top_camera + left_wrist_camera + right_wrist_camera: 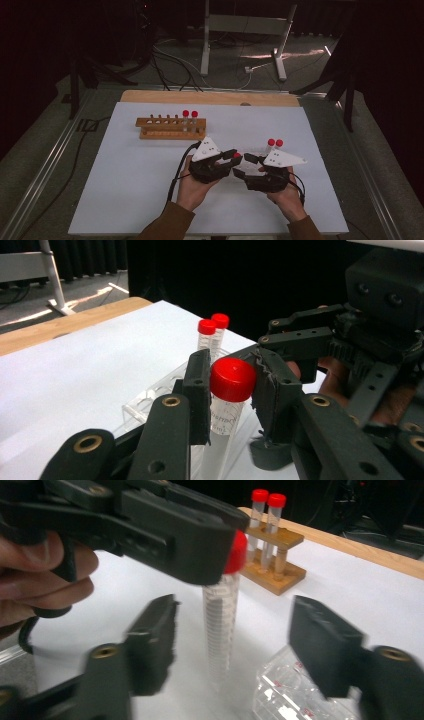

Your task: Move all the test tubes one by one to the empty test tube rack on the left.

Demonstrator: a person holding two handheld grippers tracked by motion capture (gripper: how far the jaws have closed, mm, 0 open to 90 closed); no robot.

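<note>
The left gripper [230, 390] squeezes a red-capped tube [231, 382] just under its cap and holds it upright over the clear rack [150, 400], near the table's [125, 175] front edge. The right gripper [232, 645] is wide open around the tube, not touching it. A wooden rack [170, 129] stands farther back.

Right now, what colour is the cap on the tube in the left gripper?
Red; the cap shows best in the left gripper view.

Left gripper [234, 155] jaws clamped, right gripper [246, 165] jaws spread, facing close
</note>
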